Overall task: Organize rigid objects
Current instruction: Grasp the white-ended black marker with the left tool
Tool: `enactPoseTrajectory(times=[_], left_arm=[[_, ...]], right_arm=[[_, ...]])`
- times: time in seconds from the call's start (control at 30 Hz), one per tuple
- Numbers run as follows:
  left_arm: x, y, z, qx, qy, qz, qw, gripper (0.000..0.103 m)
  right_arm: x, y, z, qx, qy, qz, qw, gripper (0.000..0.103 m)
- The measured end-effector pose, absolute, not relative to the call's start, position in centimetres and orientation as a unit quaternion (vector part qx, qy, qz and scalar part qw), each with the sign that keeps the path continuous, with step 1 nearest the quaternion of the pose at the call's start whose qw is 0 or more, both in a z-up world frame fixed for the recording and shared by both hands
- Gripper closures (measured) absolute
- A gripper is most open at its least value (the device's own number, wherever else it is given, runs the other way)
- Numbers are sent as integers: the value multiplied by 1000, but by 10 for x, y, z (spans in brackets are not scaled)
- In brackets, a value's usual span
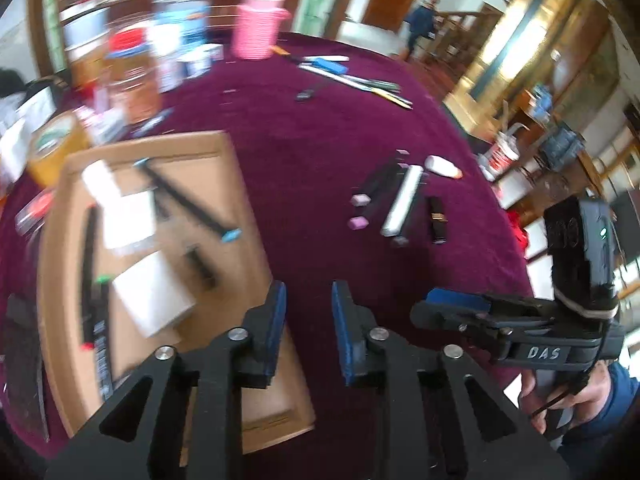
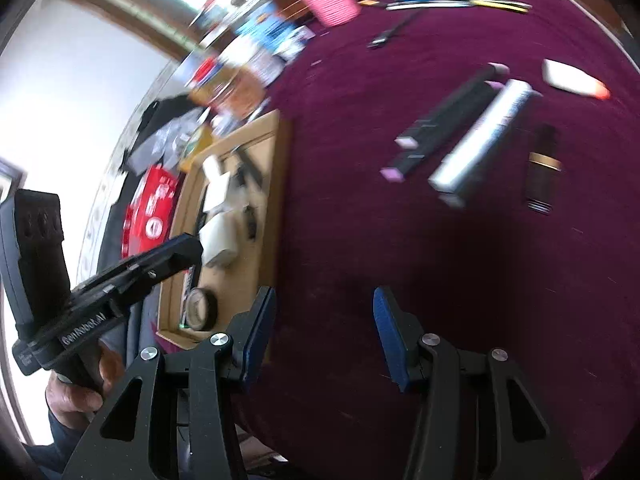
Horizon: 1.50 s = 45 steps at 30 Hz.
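Both grippers are over the maroon table (image 1: pixel 320 132), nothing between the pads on either.

Left gripper (image 1: pixel 309 328): jaws slightly apart, narrow gap, empty. It sits over the right edge of the cardboard tray (image 1: pixel 224 148). Right gripper (image 2: pixel 324 336): jaws apart with a wider gap, empty, bare cloth under it, just right of the tray's edge. Each gripper shows in the other's view, held by a hand (image 1: pixel 576 392) in a blue sleeve.

Tray is near the table's left edge. Inside it: white boxes (image 1: pixel 128 220), a long black pen with light-blue ends (image 1: pixel 188 196), a shorter black stick (image 1: pixel 200 264), and dark pens with green and red tips along its left wall (image 1: pixel 94 280). The right wrist view also shows a roll of tape (image 2: pixel 202 308) at the tray's near end. All blurred, so exact contact between the items is unclear.

Still loose on the cloth, toward the right edge: two black sticks with pink ends (image 1: pixel 376 192), a white tube (image 1: pixel 404 200) lying alongside them, a dark lipstick-like cylinder with a gold band (image 1: pixel 437 216) just right of it, and a white marker with an orange tip (image 1: pixel 442 166) beyond.

Far edge: pink ribbed cup (image 1: pixel 256 28), a row of pens and markers (image 1: pixel 352 78), and a small black item (image 1: pixel 306 94) a bit nearer. Far-left corner is packed with jars and boxes (image 1: pixel 132 72), too blurred to identify.
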<state>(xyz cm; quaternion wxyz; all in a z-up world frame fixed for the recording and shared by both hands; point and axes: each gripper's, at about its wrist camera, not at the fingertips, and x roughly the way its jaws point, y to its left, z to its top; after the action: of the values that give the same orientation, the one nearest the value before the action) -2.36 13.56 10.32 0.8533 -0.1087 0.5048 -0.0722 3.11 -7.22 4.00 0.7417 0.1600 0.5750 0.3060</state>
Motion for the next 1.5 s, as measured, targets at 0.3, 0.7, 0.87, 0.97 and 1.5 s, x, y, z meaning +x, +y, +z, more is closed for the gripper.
enactPoseTrajectory(times=[0.3, 0.7, 0.87, 0.97, 1.5], left_arm=[[63, 57, 94, -46, 535, -131, 833, 66], [168, 15, 25, 16, 582, -101, 807, 66], [182, 14, 21, 34, 577, -106, 809, 65], [192, 10, 15, 61, 585, -104, 802, 66], [124, 30, 15, 34, 571, -61, 818, 91]], right_arm=[[26, -168, 37, 212, 563, 251, 758, 57], [22, -258, 28, 247, 559, 204, 765, 57], [20, -282, 24, 260, 559, 186, 765, 57], [18, -290, 24, 263, 560, 183, 764, 57], [49, -271, 37, 246, 547, 228, 767, 57]])
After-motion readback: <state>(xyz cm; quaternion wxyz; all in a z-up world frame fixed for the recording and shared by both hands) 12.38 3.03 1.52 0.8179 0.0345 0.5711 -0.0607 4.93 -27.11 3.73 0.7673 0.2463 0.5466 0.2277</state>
